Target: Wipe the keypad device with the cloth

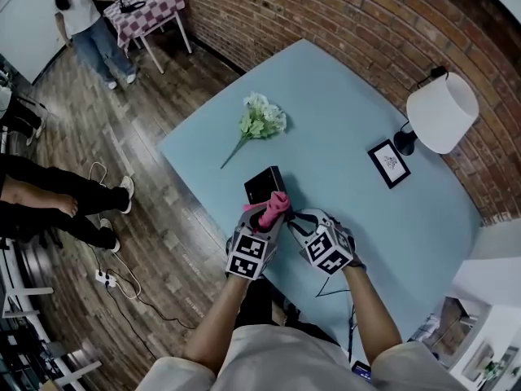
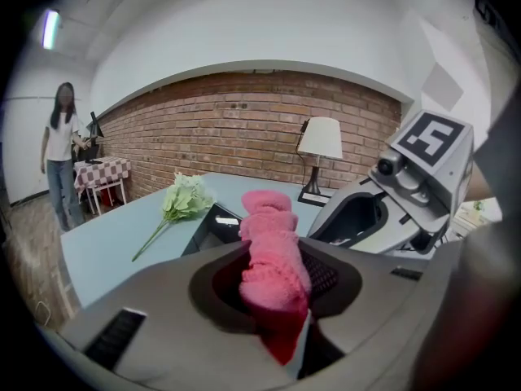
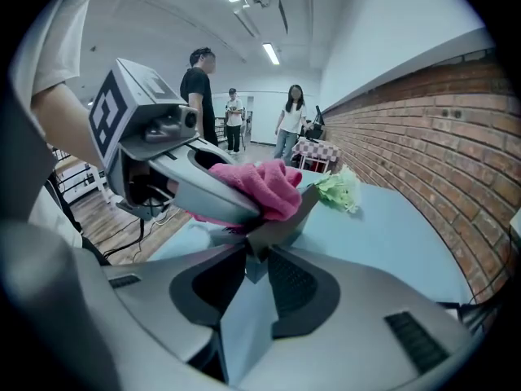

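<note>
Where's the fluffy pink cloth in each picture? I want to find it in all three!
Head view: the pink cloth is just below the middle, at the near edge of the black keypad device.
Left gripper view: right in the middle, pinched in the left claw.
Right gripper view: about the middle, just left of the flowers.
Shared landmark: the green flowers, which show in all three views.

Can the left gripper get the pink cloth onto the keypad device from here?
Probably yes: the left gripper holds the pink cloth right by the keypad device, with nothing between them.
</note>
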`<state>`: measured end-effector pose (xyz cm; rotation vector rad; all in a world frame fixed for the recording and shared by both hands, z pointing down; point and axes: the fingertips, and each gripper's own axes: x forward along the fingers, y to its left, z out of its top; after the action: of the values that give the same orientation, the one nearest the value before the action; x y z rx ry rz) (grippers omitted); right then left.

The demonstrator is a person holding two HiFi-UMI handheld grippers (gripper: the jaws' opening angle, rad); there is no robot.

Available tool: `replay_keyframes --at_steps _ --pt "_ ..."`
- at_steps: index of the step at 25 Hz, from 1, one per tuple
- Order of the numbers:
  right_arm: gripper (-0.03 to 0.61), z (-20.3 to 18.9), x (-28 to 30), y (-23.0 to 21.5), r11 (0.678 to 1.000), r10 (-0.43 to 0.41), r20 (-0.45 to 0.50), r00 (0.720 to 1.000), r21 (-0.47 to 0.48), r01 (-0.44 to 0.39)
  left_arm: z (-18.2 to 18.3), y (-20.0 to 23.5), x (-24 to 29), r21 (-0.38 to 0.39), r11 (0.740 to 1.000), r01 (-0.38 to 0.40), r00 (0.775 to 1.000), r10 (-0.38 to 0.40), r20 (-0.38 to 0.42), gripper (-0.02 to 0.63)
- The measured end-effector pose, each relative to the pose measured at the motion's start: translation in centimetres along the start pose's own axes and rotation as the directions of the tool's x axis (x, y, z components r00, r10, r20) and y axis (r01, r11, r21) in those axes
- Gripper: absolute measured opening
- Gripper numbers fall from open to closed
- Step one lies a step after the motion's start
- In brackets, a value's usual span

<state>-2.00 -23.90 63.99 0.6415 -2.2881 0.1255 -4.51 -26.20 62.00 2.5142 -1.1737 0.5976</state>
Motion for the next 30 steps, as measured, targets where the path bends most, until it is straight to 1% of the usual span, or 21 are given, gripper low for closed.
replay_keyframes --at_steps 5,10,12,14,18,24,27,30 --pt "0.118 0.1 0.1 -0.1 1.000 -0.017 -0.002 1.000 -0.001 0.017 -0.8 -1.6 -0.8 -0.005 0.999 0.037 0.999 -0.037 -0.007 0.140" --pt "0.118 -0.1 0.1 0.1 0.999 -0.032 -0.010 0.999 -0.009 0.032 -2.1 -2.7 -1.4 -0.019 0.995 0.098 0.995 -0.098 -0.011 0.138" --pt "0.118 -0.1 0.1 0.3 0.999 -0.039 -0.012 0.999 -0.012 0.039 -2.0 -2.5 -2.0 -0.032 0.994 0.101 0.995 -0.102 -0.005 0.138" --pt "0.118 0.0 0.2 0.3 0.999 -0.048 -0.015 0.999 -0.020 0.048 -1.4 -1.5 -2.8 -0.041 0.996 0.077 0.997 -0.076 0.011 0.137" --pt "0.117 0.1 0.2 0.3 0.998 -0.058 -0.024 0.998 -0.033 0.057 1.0 2.7 -3.9 -0.063 0.998 -0.016 0.997 0.021 0.072 0.137" --pt "0.117 0.1 0.2 0.4 0.996 -0.076 -0.018 0.997 -0.036 0.076 3.9 9.8 -3.8 -0.045 0.987 -0.155 0.982 0.159 0.100 0.136" --pt "0.117 0.1 0.1 0.3 0.997 -0.078 -0.014 0.997 -0.023 0.078 4.5 12.3 -2.4 -0.034 0.981 -0.189 0.977 0.191 0.098 0.136" --pt "0.117 0.2 0.2 0.3 0.997 -0.075 -0.011 0.997 -0.017 0.075 4.2 14.1 -0.5 -0.024 0.980 -0.195 0.977 0.197 0.085 0.137"
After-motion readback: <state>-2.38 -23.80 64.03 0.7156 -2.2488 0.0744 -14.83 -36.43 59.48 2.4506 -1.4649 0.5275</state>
